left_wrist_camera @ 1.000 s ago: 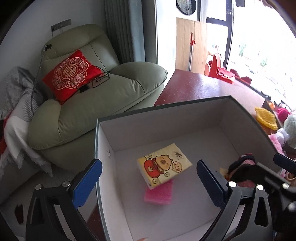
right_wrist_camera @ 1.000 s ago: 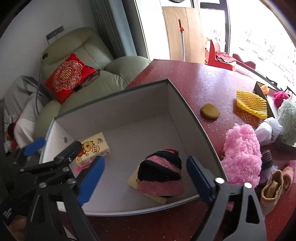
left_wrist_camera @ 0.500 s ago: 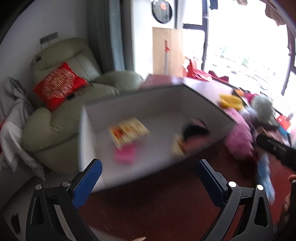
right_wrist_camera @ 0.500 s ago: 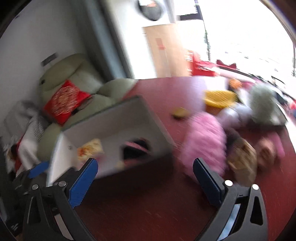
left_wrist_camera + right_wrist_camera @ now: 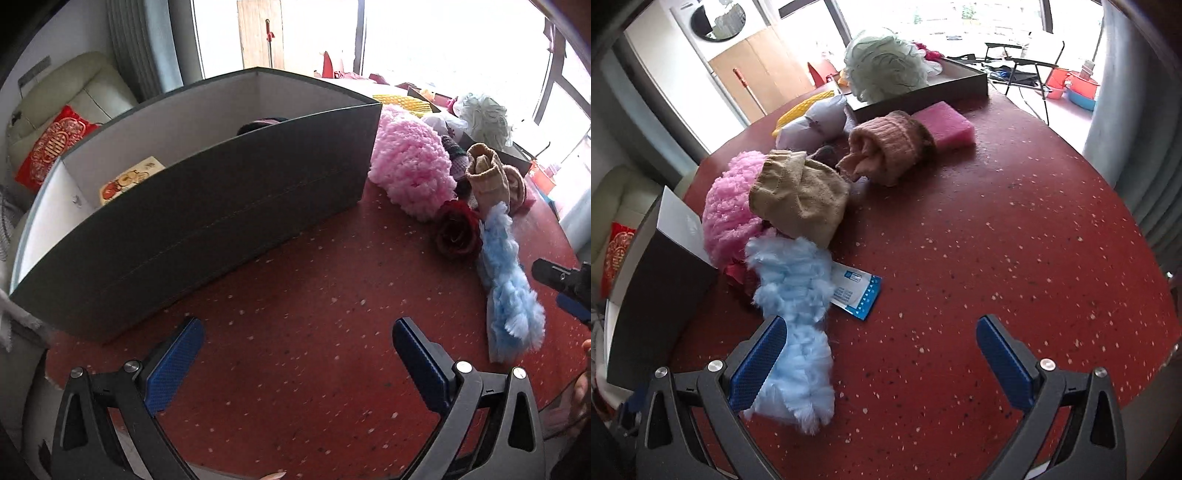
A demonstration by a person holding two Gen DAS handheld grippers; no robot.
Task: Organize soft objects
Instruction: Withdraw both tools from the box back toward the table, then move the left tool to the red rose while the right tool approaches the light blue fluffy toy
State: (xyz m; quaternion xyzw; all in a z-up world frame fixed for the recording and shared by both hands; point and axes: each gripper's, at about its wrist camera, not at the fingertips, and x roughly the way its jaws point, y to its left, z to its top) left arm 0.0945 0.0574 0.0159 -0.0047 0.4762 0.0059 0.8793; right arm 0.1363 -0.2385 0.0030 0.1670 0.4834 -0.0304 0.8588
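My left gripper (image 5: 295, 354) hangs open over bare red tabletop in front of the dark grey box (image 5: 207, 206), nothing between its fingers. Inside the box show a cartoon tissue pack (image 5: 129, 179) and the top of a dark knit item (image 5: 262, 123). My right gripper (image 5: 882, 354) is open above the table. A pale blue fluffy piece (image 5: 794, 295) lies against its left finger (image 5: 757, 362), not pinched. Behind it sit a tan sock roll (image 5: 801, 199), a pink fluffy bundle (image 5: 727, 206), a pink-brown sock roll (image 5: 894, 144) and a pink sponge (image 5: 945, 125).
A blue-white packet (image 5: 855, 291) lies under the blue piece. A dark red rose (image 5: 458, 229) sits beside the box. A pale green pouf (image 5: 886, 66) rests in a dark tray (image 5: 923, 96) at the back. The green armchair (image 5: 62, 96) stands beyond the table's left edge.
Both grippers swung away from the box's inside, to the right and lower. The left now faces the box's outer wall; the right faces the pile of soft things. The dark knit item stayed in the box.
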